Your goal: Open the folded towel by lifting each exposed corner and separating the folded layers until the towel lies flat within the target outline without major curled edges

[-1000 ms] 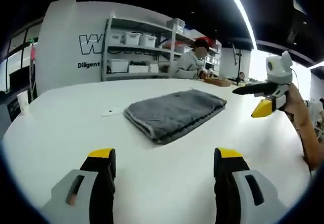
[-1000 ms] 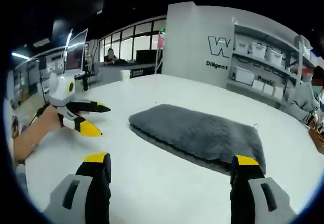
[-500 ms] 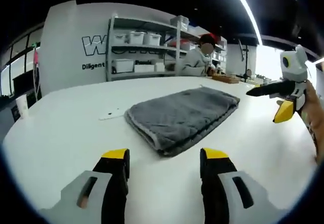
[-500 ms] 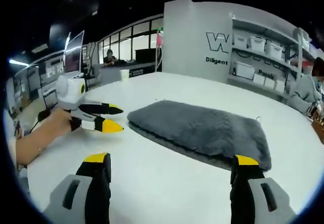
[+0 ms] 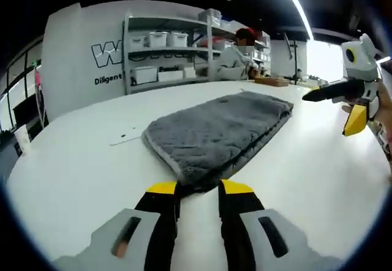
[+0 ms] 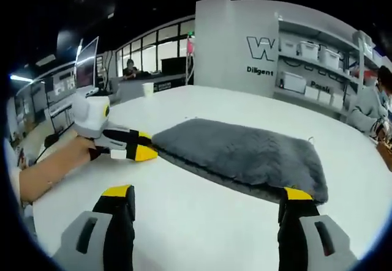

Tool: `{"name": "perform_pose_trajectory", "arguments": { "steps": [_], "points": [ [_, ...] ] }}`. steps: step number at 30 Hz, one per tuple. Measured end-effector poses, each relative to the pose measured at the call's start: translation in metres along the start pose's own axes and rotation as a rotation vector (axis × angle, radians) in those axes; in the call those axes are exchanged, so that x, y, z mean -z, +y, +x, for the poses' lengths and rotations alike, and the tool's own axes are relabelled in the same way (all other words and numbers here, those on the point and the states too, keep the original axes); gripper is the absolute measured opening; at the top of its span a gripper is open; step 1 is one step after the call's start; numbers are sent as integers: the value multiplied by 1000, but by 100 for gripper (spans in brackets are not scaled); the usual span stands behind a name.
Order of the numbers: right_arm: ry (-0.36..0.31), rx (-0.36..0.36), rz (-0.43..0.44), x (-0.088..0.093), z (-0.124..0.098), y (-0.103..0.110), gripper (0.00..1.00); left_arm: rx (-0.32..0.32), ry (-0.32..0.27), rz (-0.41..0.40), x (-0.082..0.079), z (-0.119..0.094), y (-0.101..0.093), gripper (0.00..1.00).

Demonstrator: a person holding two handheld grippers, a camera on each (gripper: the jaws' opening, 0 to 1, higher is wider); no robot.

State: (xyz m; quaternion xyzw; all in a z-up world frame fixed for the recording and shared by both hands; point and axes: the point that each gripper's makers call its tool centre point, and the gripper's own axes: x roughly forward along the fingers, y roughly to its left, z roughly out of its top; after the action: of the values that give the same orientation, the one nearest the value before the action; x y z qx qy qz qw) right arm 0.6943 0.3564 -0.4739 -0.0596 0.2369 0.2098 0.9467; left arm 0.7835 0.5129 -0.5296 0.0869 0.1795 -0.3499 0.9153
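Note:
A folded grey towel [image 5: 214, 130] lies on the white table [image 5: 67, 167]. Its near corner sits between the yellow tips of my left gripper [image 5: 199, 188], whose jaws have closed to a narrow gap on that corner. In the right gripper view the same left gripper [image 6: 146, 146], held by a hand, pinches the towel [image 6: 245, 155] at its left corner. My right gripper [image 6: 207, 193] is wide open above bare table, just short of the towel's long edge. It also hangs in the air at the right of the left gripper view [image 5: 343, 104], off the towel's far end.
A small flat white card [image 5: 124, 136] lies on the table left of the towel. Shelves with white bins [image 5: 159, 57] stand behind the table, where a person [image 5: 236, 54] sits. A paper cup [image 6: 150, 90] stands at the table's far edge.
My left gripper has come forward to the towel's near corner, and its jaws have gone from wide open to closed on it. The right gripper has stayed open.

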Motion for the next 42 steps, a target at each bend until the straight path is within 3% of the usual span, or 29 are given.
{"name": "perform_pose_trajectory", "arguments": {
  "steps": [10,19,30,42],
  "points": [
    [10,3,-5,2,1,1,97,9,-34,-21,-4,0,1,6],
    [23,0,-5,6,2,2,97,-22,-22,75,-7,-3,0,4],
    [26,-4,-1,7,3,3,97,-28,-11,54,-5,-9,9,4],
    [43,-5,-7,11,6,3,98,-90,-15,41,1,-34,40,4]
  ]
}}
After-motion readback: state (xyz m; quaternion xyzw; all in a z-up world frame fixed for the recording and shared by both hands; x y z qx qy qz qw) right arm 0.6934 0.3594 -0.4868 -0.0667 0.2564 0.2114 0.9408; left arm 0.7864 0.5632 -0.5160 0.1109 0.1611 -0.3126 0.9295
